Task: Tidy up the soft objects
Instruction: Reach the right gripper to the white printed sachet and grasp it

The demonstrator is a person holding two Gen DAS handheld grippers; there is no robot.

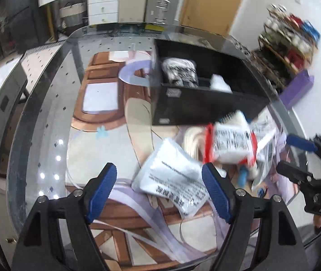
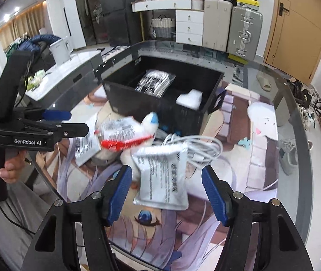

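Observation:
A black bin stands on the glass table and holds a bagged striped item and a white soft piece. In front of it lie a white printed pouch, a red-edged bagged white plush and a coiled white cable. My left gripper is open beside the pouch. My right gripper is open around the pouch. The right gripper also shows in the left wrist view, and the left one in the right wrist view.
The round glass table covers an anime print mat. A flat labelled bag lies by the plush. A shoe rack and purple block stand right of the table. Drawers and suitcases are behind.

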